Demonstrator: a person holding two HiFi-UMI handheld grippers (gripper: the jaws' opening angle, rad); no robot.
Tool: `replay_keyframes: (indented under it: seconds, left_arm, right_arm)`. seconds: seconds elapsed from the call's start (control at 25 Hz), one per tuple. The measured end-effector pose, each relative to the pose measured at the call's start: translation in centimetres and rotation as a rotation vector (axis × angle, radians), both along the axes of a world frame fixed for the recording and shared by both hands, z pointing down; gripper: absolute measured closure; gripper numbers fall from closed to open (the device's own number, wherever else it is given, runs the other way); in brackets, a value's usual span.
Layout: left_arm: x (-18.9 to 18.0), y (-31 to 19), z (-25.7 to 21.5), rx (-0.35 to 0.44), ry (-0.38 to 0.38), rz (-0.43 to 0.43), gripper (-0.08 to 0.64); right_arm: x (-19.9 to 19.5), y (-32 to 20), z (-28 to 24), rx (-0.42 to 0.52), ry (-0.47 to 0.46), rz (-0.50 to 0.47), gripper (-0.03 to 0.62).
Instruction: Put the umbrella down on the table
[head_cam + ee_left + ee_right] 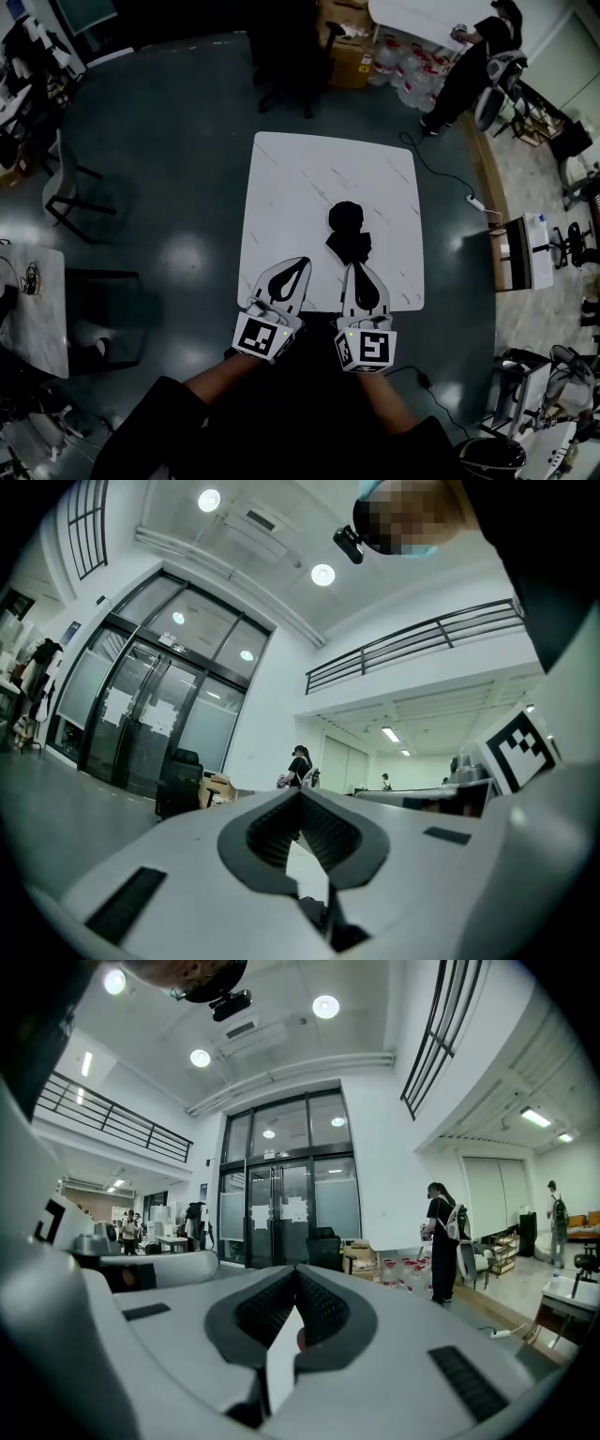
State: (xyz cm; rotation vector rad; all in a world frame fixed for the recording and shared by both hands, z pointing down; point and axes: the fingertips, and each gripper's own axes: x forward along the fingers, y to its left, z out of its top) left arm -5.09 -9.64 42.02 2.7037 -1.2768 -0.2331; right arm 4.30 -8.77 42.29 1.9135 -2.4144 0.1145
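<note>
**Umbrella lies on the table, both claws closed and empty**

A folded black umbrella (347,230) lies on the white table (291,187), just right of centre in the head view and toward the table's near edge. Its long axis runs roughly up and down the frame, from the person holding the claws toward the far side. A rounded, bunched end lies farther away, and a broader end lies nearer, just above the tip of the right claw (357,267). Whether that tip touches the fabric cannot be told from above. The right claw's own view shows its ribbed pads meeting at the tips with nothing gripped, only white tabletop in the gap behind them. The left claw (304,262), at lower centre just beside its partner, is likewise closed and empty. Both point level, out over the near edge, apparently because the umbrella rests flat on its own and needs no support. The task looks all but complete. Which end carries the handle is too dark to judge.
</note>
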Motion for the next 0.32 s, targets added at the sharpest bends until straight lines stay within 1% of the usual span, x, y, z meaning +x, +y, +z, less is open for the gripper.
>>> replay_keyframes:
  seconds: [0.12, 0.32]
  left_arm:
    - [-0.8, -1.0, -0.2, -0.017, 0.0, -0.032, 0.552]
    - [0.4, -2.2, -0.9, 0.001, 0.013, -0.038, 0.554]
  right_arm:
    - [-0.4, -0.3, -0.3, 0.004, 0.005, -0.016, 0.574]
    - [0.3, -1.5, -1.1, -0.001, 0.003, -0.061, 0.575]
